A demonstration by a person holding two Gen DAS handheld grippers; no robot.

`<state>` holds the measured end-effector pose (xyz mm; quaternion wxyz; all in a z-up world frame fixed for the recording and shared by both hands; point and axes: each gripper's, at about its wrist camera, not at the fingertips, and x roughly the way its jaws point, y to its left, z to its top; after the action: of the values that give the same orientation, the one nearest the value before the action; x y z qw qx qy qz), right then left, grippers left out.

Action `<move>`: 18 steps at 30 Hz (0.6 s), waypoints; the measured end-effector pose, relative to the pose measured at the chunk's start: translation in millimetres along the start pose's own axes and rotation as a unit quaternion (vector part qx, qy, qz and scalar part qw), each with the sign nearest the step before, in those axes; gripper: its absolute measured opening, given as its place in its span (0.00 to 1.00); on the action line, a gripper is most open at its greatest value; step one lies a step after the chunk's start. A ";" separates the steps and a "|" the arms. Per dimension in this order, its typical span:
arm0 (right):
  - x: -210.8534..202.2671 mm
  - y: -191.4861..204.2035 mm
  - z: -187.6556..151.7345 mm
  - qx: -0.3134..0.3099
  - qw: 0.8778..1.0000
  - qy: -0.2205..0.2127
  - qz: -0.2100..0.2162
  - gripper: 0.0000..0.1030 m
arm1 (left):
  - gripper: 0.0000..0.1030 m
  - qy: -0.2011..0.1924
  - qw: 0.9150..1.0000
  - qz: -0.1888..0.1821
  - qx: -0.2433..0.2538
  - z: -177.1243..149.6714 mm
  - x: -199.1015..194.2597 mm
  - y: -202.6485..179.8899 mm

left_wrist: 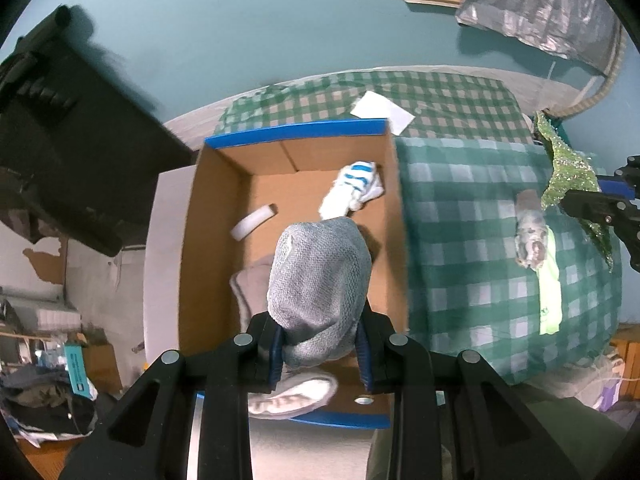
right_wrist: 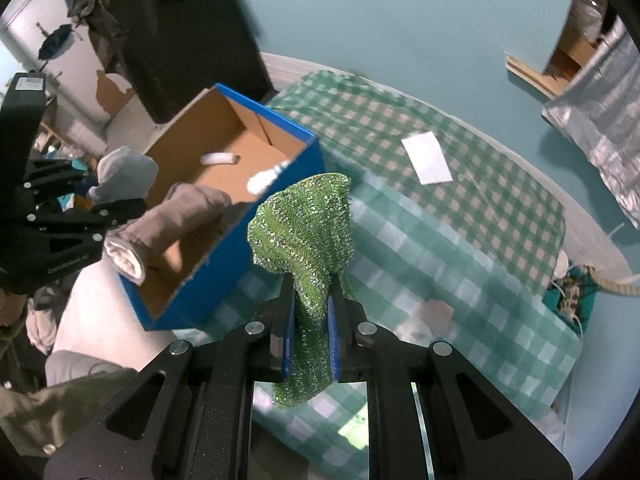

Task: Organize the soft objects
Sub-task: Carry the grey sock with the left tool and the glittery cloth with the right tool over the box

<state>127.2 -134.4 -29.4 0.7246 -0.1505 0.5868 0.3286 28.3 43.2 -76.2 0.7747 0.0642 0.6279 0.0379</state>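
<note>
Hanging above the cardboard box [left_wrist: 224, 208], a grey knitted cloth [left_wrist: 320, 276] is pinched in the left gripper [left_wrist: 320, 354]. The right gripper [right_wrist: 310, 340] clamps a sparkly green cloth [right_wrist: 304, 224] over the checked surface [right_wrist: 460, 272], just beside the box's blue edge.

A grey knitted cloth [left_wrist: 320, 280] hangs bunched above the open cardboard box [left_wrist: 288, 160], pinched at its lower end. A glittery green mesh cloth [right_wrist: 304, 232] hangs crumpled just right of the box, over the checked bedding. Inside the box lie a white-and-blue striped sock [left_wrist: 352, 190] in the far corner and a rolled grey towel [right_wrist: 168, 228] on the near side.
</note>
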 end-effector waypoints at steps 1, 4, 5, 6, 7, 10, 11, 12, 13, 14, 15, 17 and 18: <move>1.3 3.2 2.5 -0.003 1.000 0.000 0.002 0.12 | 0.29 0.001 1.000 0.002 -0.004 -0.7 0.4 4.4; 6.6 16.6 10.9 -0.012 1.000 0.000 0.008 0.12 | 0.29 0.001 1.000 0.005 -0.012 -2.2 0.7 14.7; 8.6 21.0 14.6 -0.016 1.000 0.000 0.010 0.12 | 0.29 0.000 1.000 0.006 -0.016 -3.1 0.7 19.3; 10.8 25.6 18.3 -0.020 1.000 0.001 0.011 0.12 | 0.29 0.000 1.000 0.007 -0.018 -3.6 0.7 22.0; 12.3 29.2 21.2 -0.023 1.000 0.001 0.013 0.12 | 0.29 0.001 1.000 0.008 -0.022 -4.5 1.3 26.5; 17.1 41.4 30.6 -0.034 0.999 0.001 0.018 0.12 | 0.29 0.003 0.999 0.011 -0.031 -6.4 2.8 36.9; 19.0 45.5 34.0 -0.037 0.999 0.001 0.019 0.12 | 0.29 0.004 0.999 0.011 -0.034 -6.9 3.6 41.0; 21.0 50.0 37.7 -0.041 0.999 0.001 0.021 0.12 | 0.29 0.005 0.999 0.011 -0.037 -7.7 4.5 44.1; 23.5 54.7 41.6 -0.044 0.999 0.001 0.023 0.12 | 0.29 0.006 0.999 0.012 -0.039 -8.5 5.6 46.6; 25.8 58.3 44.5 -0.047 0.999 0.002 0.025 0.12 | 0.29 0.007 0.999 0.012 -0.042 -9.0 6.9 50.0; 28.8 64.0 49.0 -0.051 0.998 0.003 0.026 0.12 | 0.29 0.008 0.999 0.012 -0.045 -9.6 8.2 53.2; 34.1 72.8 55.9 -0.057 0.998 0.005 0.028 0.12 | 0.29 0.012 0.999 0.012 -0.050 -11.1 11.5 60.2; 36.4 76.5 59.0 -0.060 0.998 0.006 0.030 0.12 | 0.29 0.013 0.998 0.012 -0.053 -12.0 13.4 62.7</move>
<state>125.1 -31.3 -35.4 0.7004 -0.1777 0.5749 0.3838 20.7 107.7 -82.4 0.7682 0.0302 0.6344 0.0807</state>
